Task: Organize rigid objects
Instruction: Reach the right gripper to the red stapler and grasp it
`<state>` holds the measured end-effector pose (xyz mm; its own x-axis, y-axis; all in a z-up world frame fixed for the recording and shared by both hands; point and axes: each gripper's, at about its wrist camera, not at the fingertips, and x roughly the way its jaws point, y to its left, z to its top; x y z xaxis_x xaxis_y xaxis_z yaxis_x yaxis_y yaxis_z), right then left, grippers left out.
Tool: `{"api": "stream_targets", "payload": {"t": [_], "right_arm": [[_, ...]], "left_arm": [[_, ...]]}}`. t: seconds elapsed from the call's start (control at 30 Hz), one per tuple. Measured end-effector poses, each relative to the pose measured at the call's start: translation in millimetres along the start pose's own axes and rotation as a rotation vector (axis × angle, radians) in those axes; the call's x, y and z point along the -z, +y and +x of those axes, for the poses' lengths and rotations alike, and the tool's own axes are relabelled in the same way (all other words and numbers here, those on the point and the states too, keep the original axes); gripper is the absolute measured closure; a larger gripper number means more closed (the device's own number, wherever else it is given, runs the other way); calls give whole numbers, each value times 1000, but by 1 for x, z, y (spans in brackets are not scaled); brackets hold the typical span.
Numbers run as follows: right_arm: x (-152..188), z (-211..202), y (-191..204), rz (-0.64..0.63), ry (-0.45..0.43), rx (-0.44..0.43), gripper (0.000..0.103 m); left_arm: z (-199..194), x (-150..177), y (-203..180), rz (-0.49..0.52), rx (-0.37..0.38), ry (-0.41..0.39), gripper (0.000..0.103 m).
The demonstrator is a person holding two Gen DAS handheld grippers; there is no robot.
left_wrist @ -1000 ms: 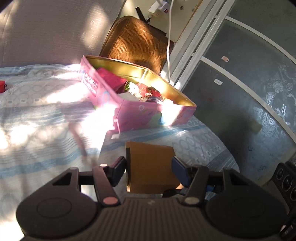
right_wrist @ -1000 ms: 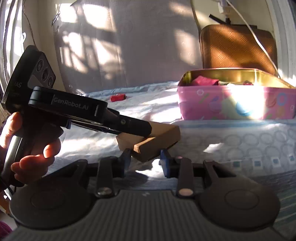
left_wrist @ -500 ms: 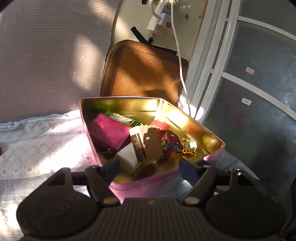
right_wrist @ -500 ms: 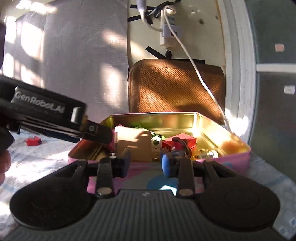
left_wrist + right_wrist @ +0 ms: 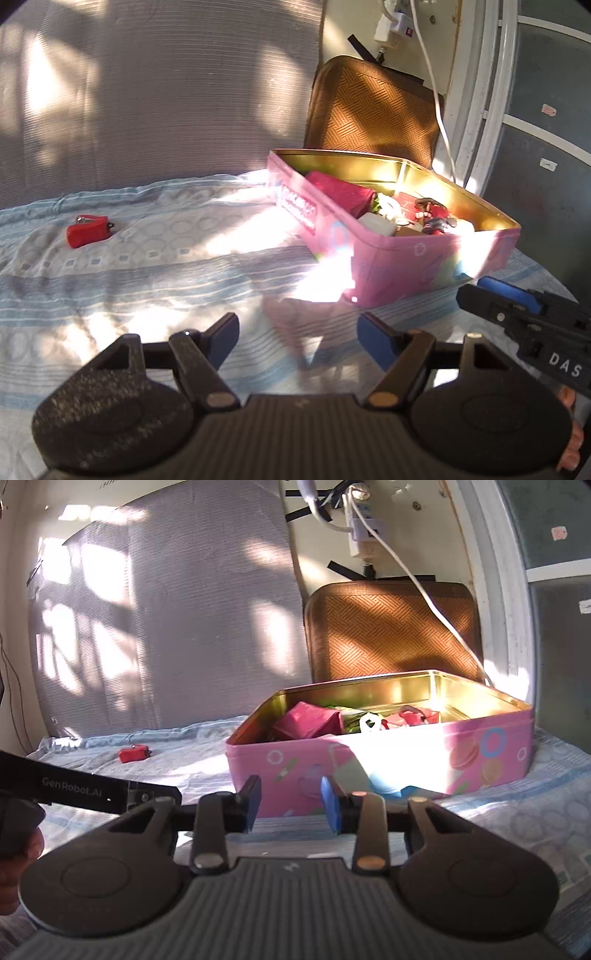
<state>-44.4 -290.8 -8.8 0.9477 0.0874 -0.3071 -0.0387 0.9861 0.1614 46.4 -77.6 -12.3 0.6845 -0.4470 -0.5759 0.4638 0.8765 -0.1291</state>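
Hovering just short of the pink tin (image 5: 413, 266), the left gripper (image 5: 297, 338) is released and empty; the right gripper (image 5: 290, 799), also parted, holds nothing. The red padlock (image 5: 88, 230) lies on the bedsheet (image 5: 166, 266), well left of the tin. Judgement: approach low, straddle its body, clench squarely.

low wrist views, both facing pink tin (image 5: 402, 258)

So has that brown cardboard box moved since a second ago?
Yes. It was on the bedspread in front of the pink tin, held in the left gripper; now the jaws are empty and it lies inside the tin.
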Motion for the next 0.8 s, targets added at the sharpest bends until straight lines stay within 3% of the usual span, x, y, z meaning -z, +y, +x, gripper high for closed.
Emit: {"api": "stream_targets", "payload": {"t": [0.13,0.33,0.4,0.47,0.6,0.67,0.73,0.8], "right_arm": [[-3,17,30,-35,58,-102,64],[-14,73,87,-42,189,-277,64],[-24,105,108,-26,240,-332,64],[-36,139,126,-14,265,-360,64],[-56,219,159,-16,301,-331,57],[-59,250,172,-43,312,-328,47],[-59,280,184,-100,328,-348,29],[-57,299,194,-194,337,-343,25]], "left_arm": [[-14,11,55,-77,-113,2,30],[-29,19,162,-139,-487,39,35],[-42,20,196,-276,-441,-8,36],[-46,22,209,-340,-411,-41,37],[-43,20,205,-317,-370,-46,35],[-43,21,203,-306,-344,-42,34],[-43,22,204,-308,-333,-40,31],[-43,22,202,-301,-329,-36,29]]}}
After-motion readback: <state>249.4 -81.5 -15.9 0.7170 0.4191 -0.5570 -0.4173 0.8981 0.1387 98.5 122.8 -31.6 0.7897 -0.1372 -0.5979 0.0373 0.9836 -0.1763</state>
